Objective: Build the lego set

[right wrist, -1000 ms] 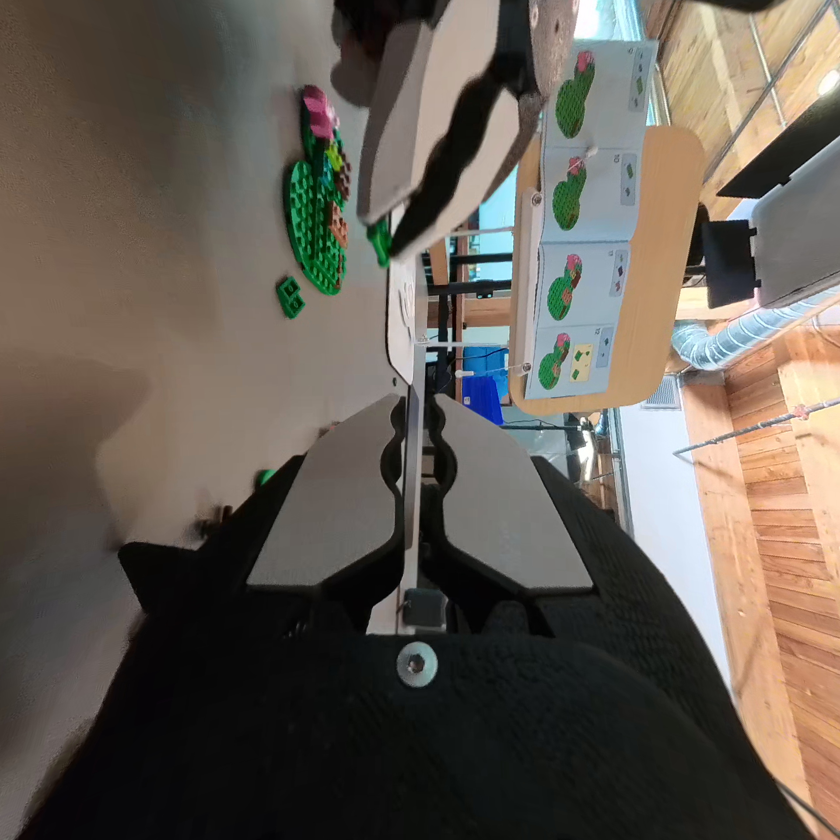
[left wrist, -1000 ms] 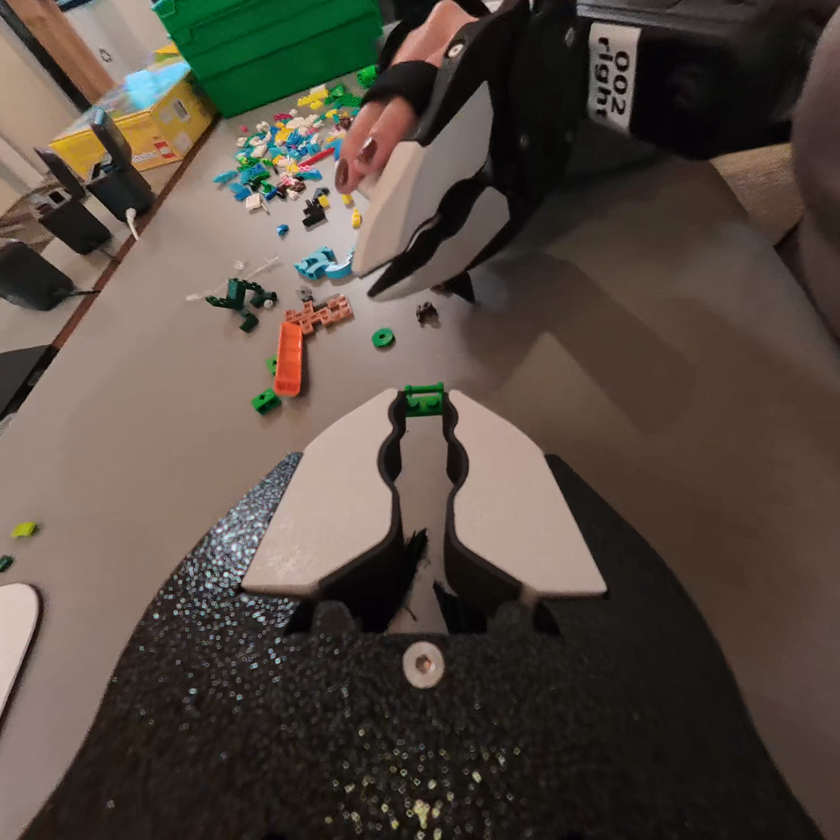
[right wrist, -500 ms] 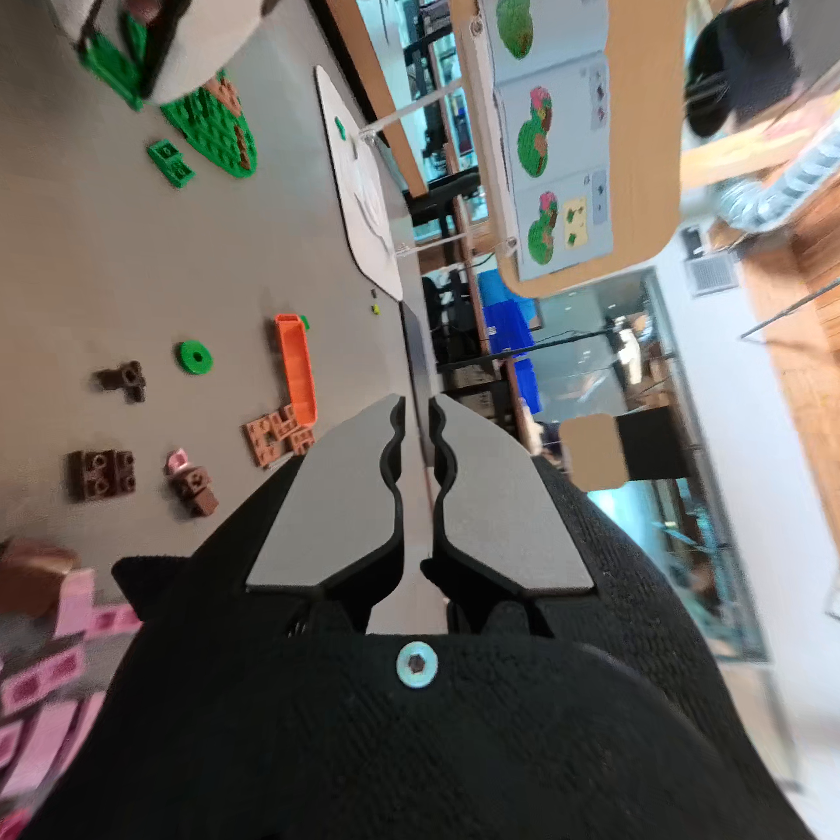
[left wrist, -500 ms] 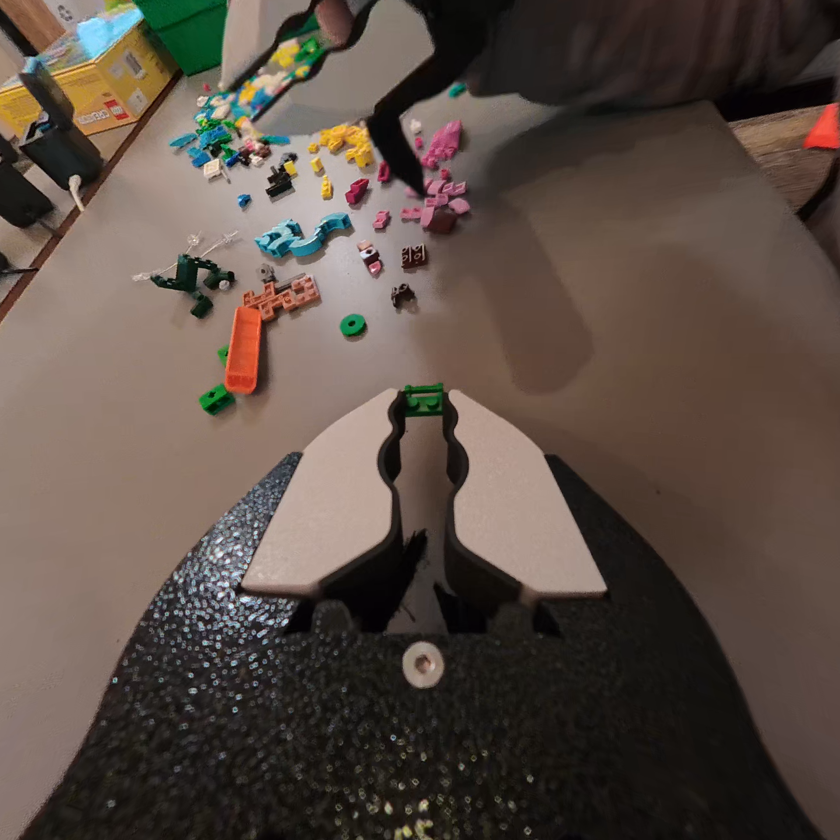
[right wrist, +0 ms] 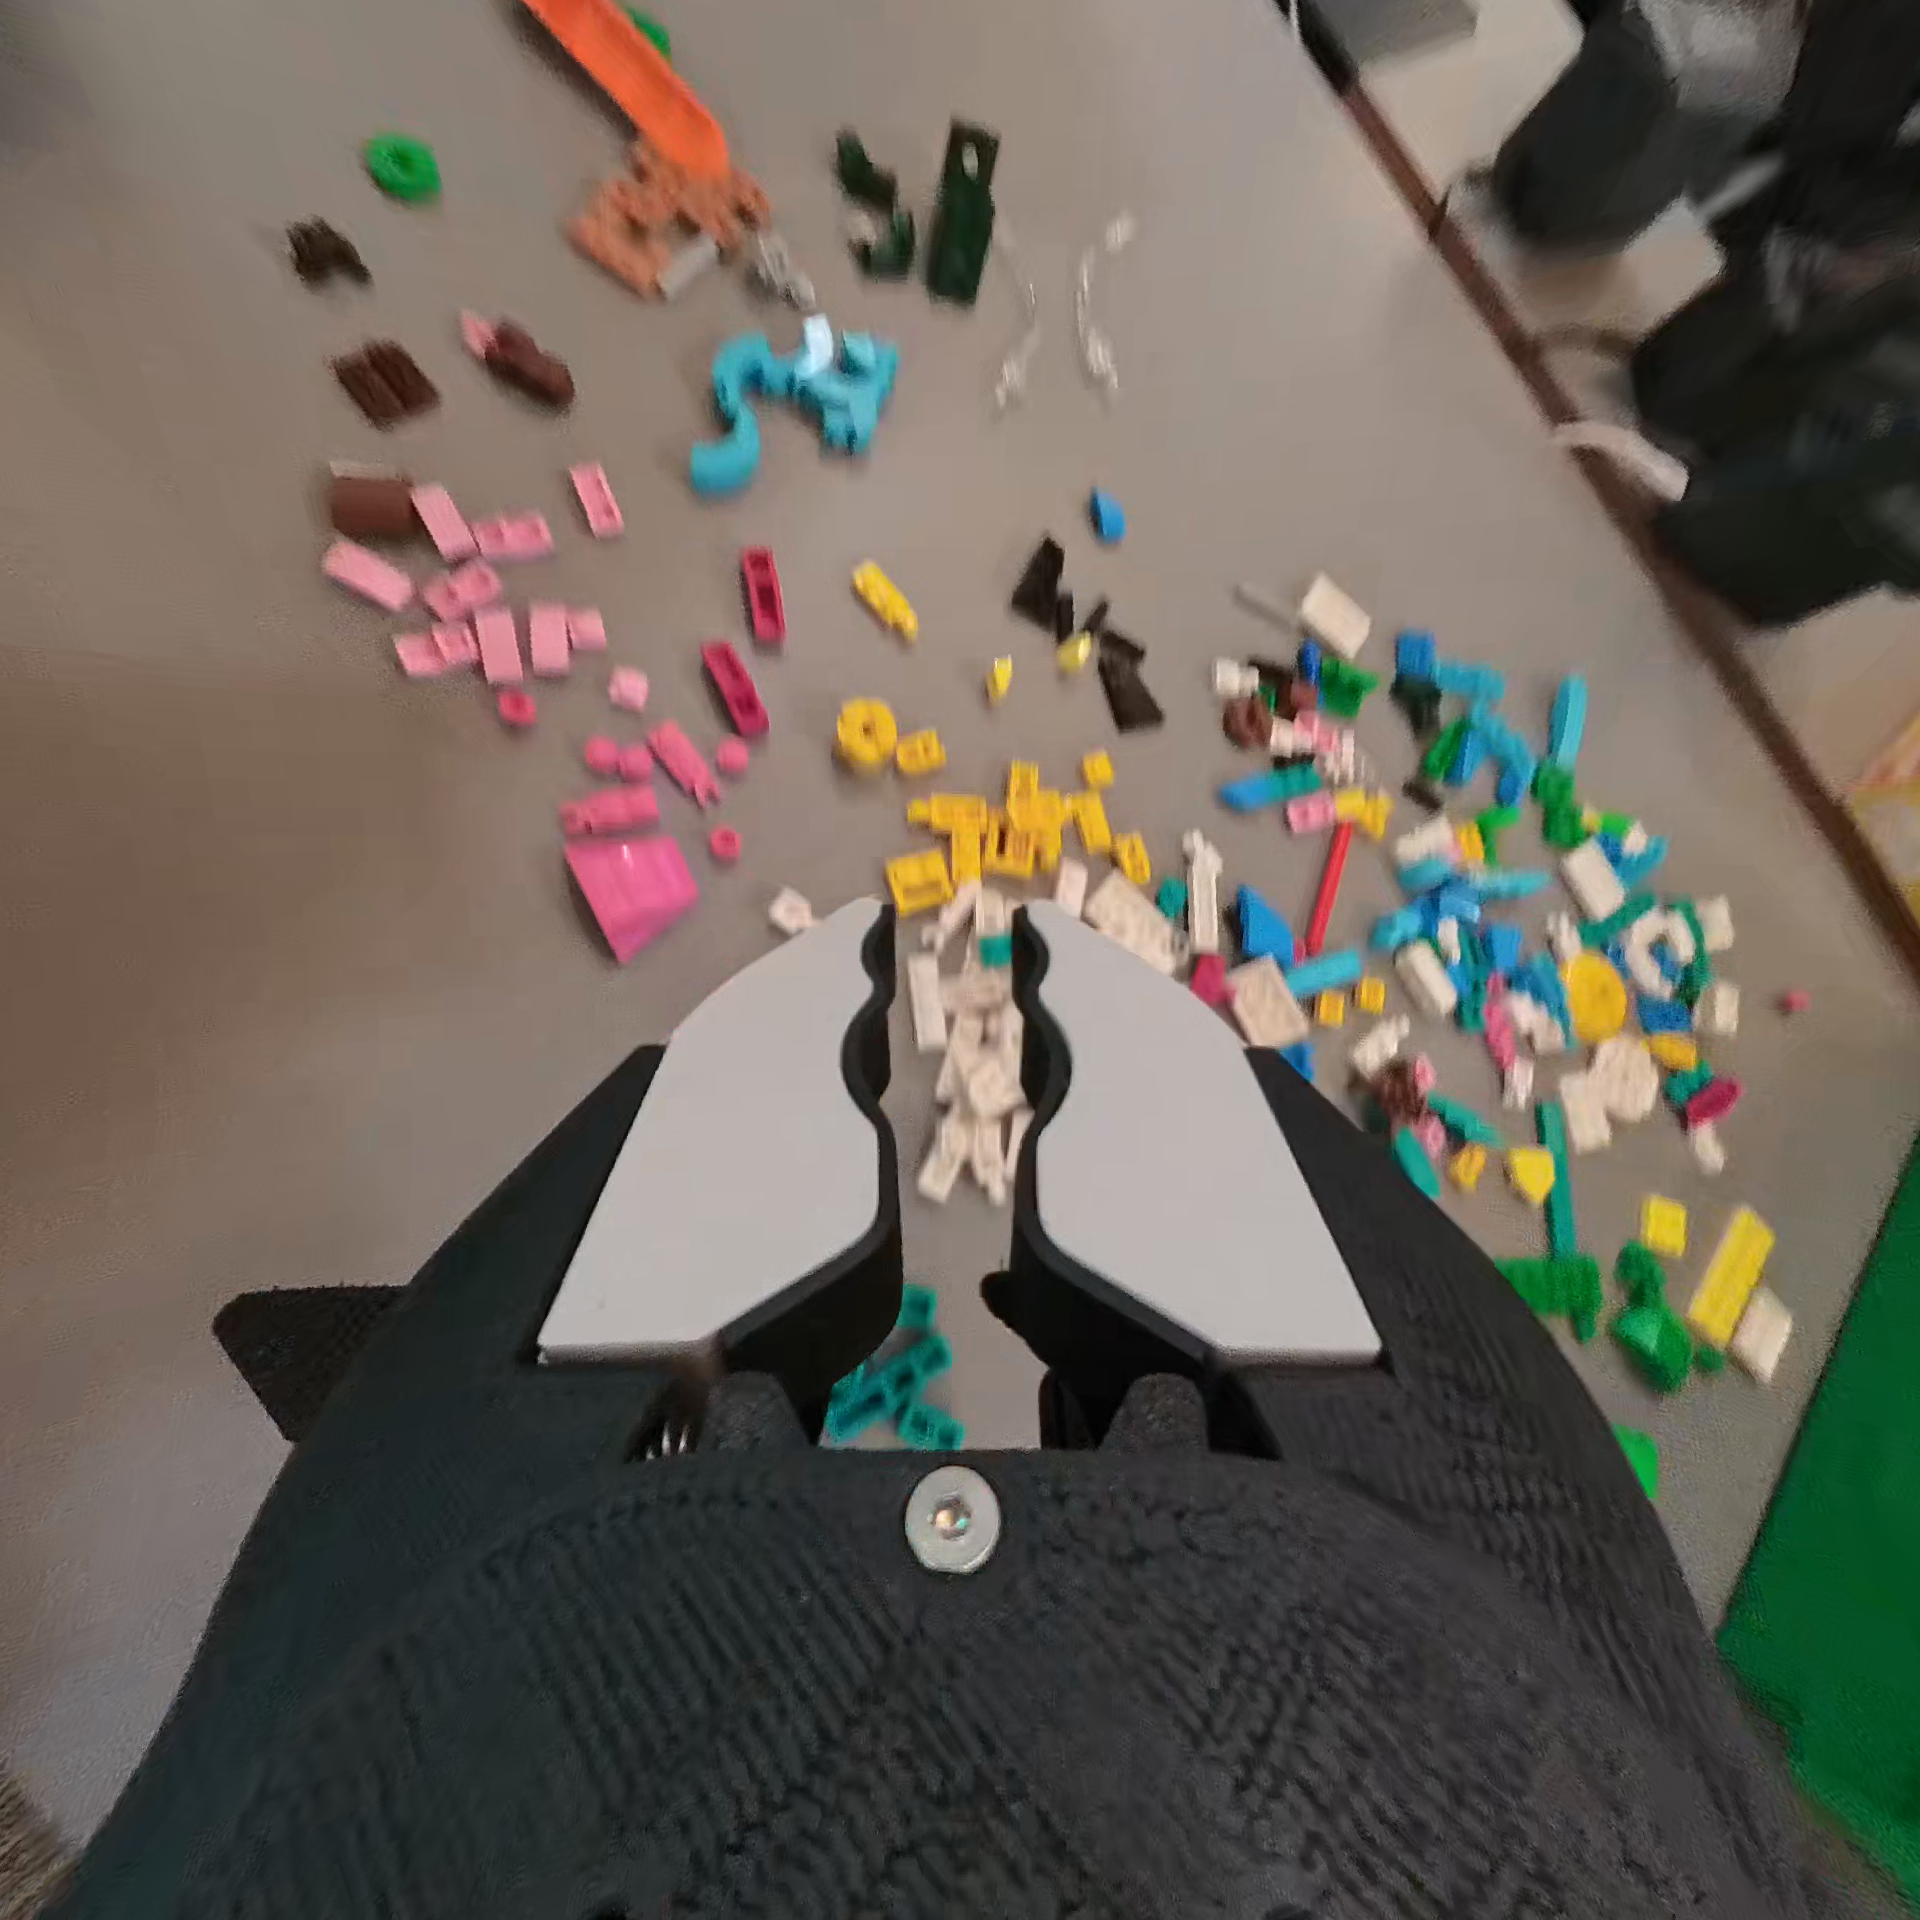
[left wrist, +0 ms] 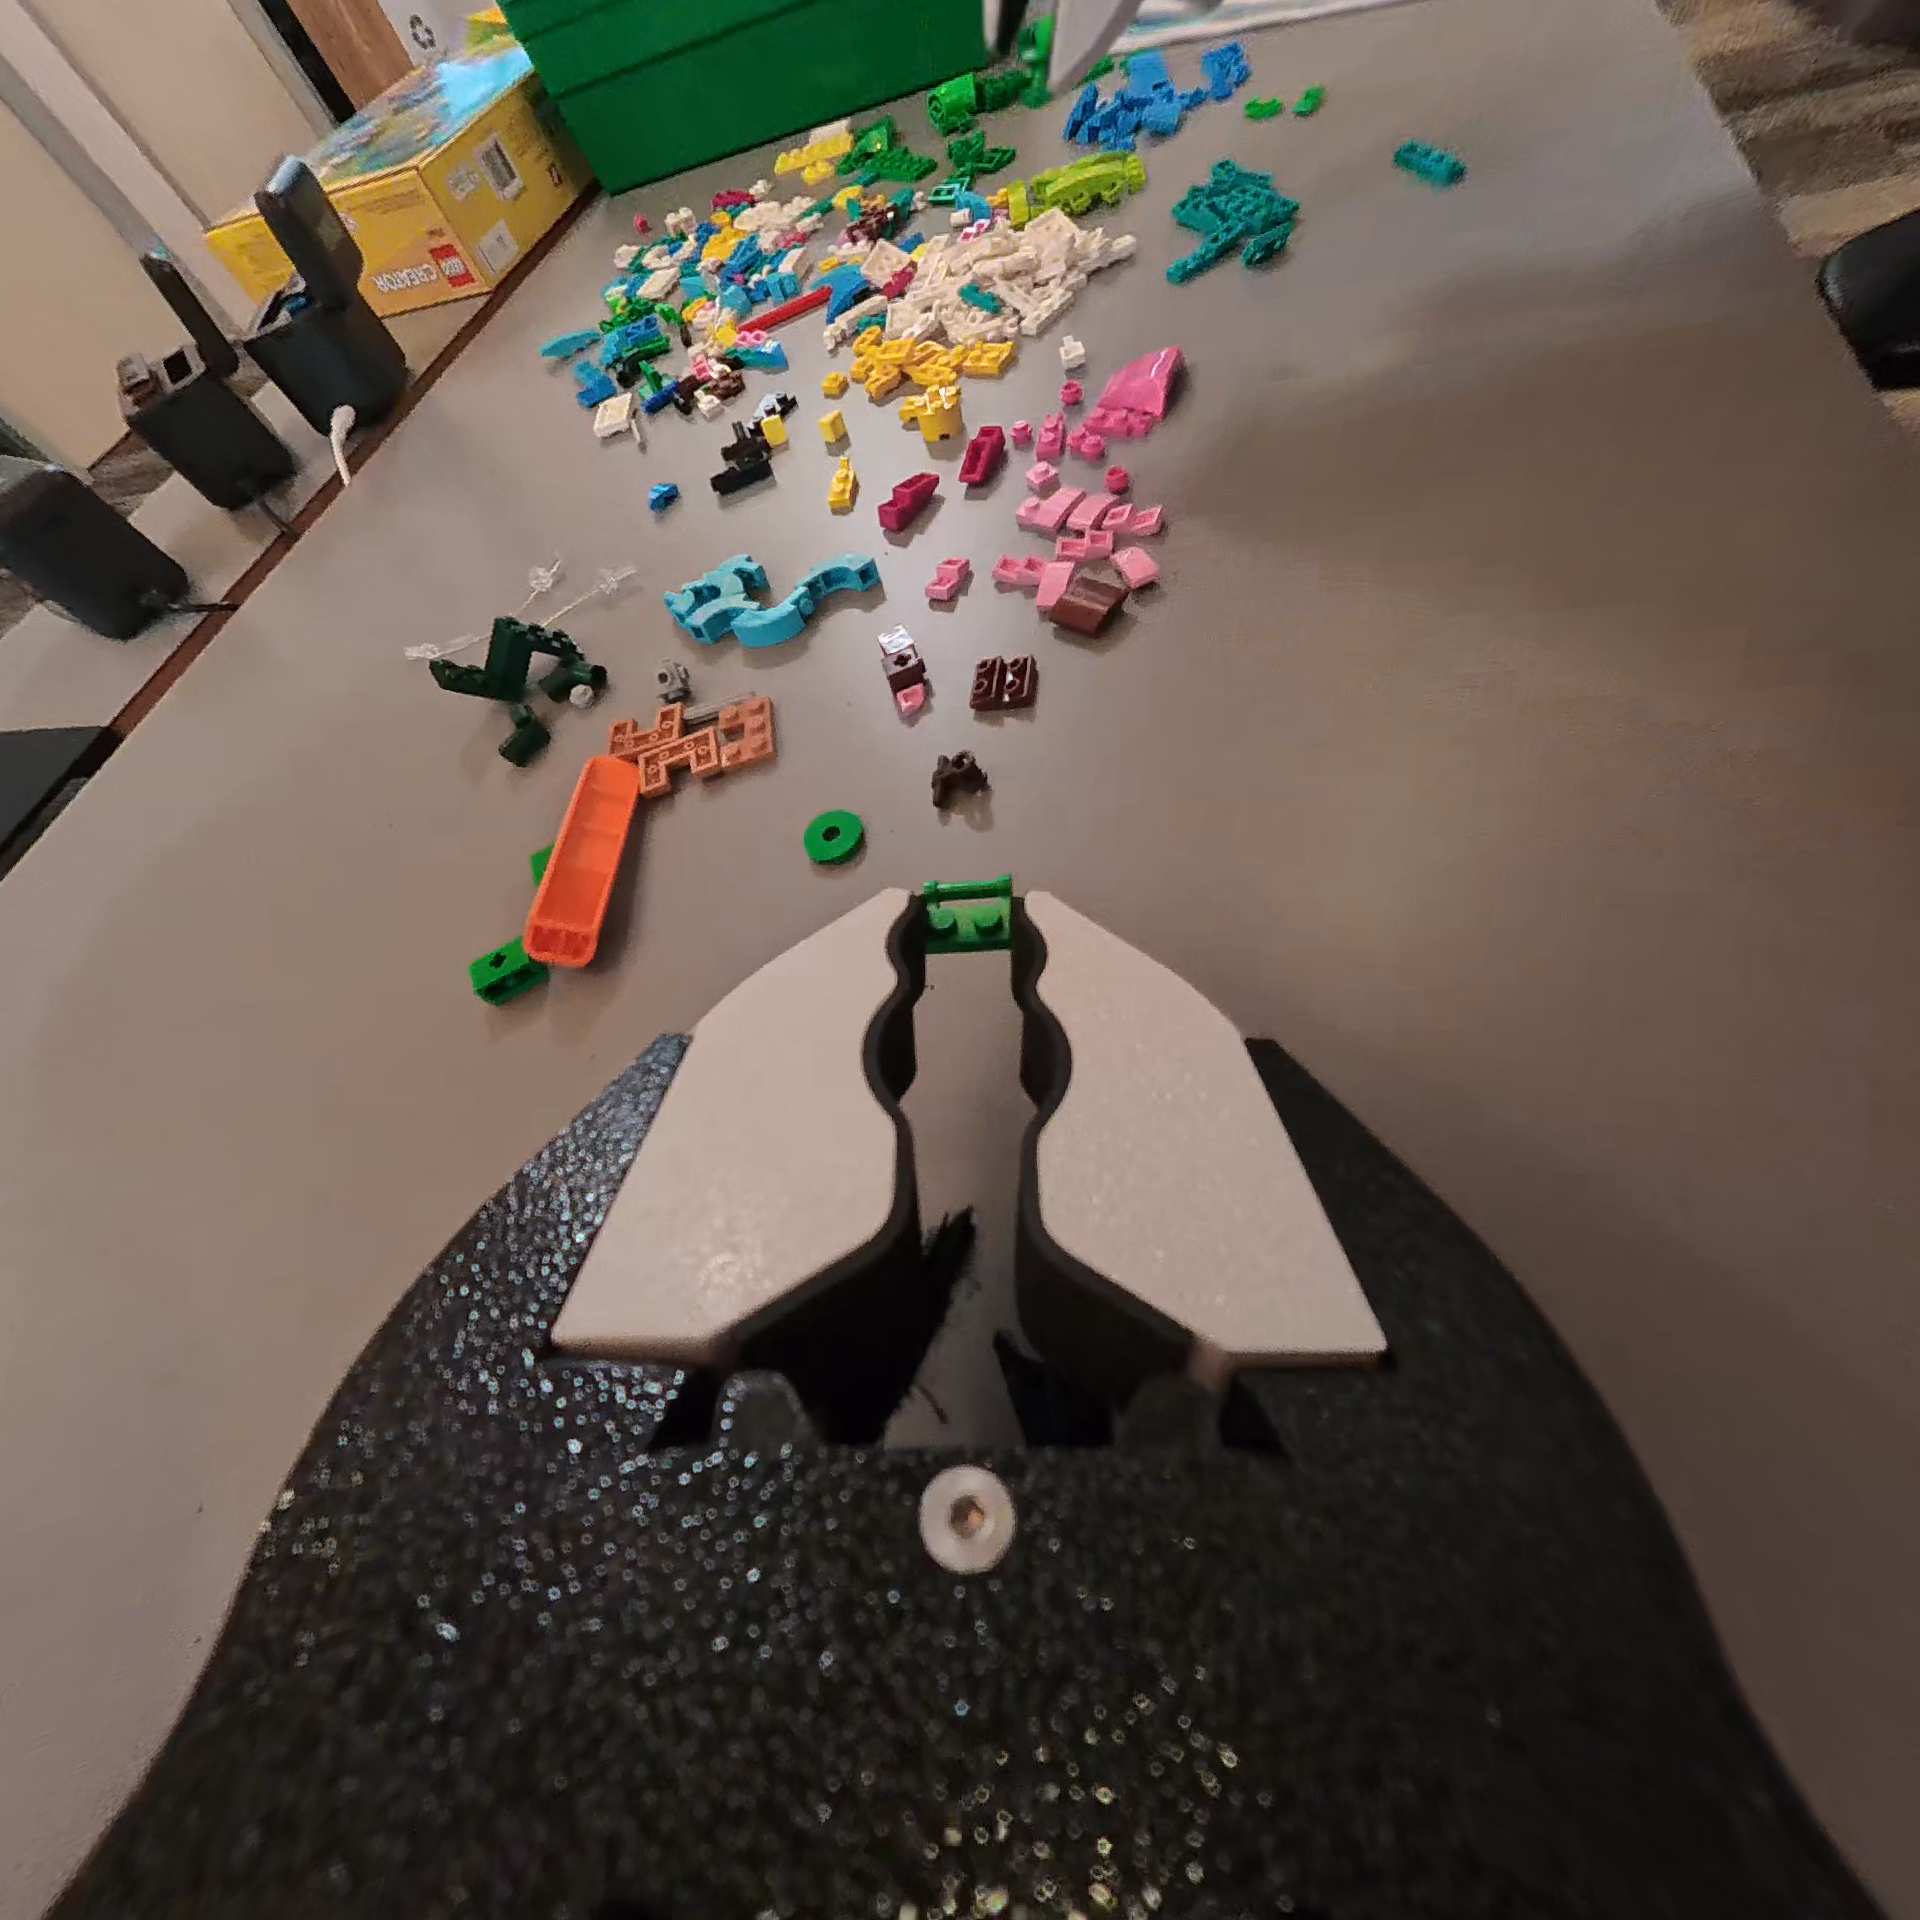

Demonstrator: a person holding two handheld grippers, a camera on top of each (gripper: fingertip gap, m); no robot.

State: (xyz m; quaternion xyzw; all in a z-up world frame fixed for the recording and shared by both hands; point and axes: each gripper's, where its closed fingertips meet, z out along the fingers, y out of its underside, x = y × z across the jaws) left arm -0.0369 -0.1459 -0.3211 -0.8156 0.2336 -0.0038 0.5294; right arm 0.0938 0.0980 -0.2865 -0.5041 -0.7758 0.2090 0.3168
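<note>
My left gripper (left wrist: 968, 914) is shut on a small green Lego piece (left wrist: 968, 923) and holds it just above the grey table (left wrist: 1455, 831). My right gripper (right wrist: 956, 935) is open a little and empty. It hovers over a pile of white bricks (right wrist: 971, 1070), with yellow bricks (right wrist: 1023, 831) just ahead and pink bricks (right wrist: 499, 613) to the left. Its tips also show at the far top of the left wrist view (left wrist: 1049, 42), over the green loose bricks. The right wrist view is blurred.
Ahead of the left gripper lie a green ring (left wrist: 833, 836), an orange long piece (left wrist: 582, 862), tan plates (left wrist: 696, 743), a dark brown piece (left wrist: 956, 779) and light blue curves (left wrist: 769, 603). A green bin (left wrist: 748, 73), a yellow box (left wrist: 416, 208) and black devices (left wrist: 322, 343) stand at the far left edge. Left tips to right tips: about 30 centimetres.
My right gripper has swung from near the left gripper to over the far brick pile, and its jaws have opened a little. The left gripper still holds the green piece.
</note>
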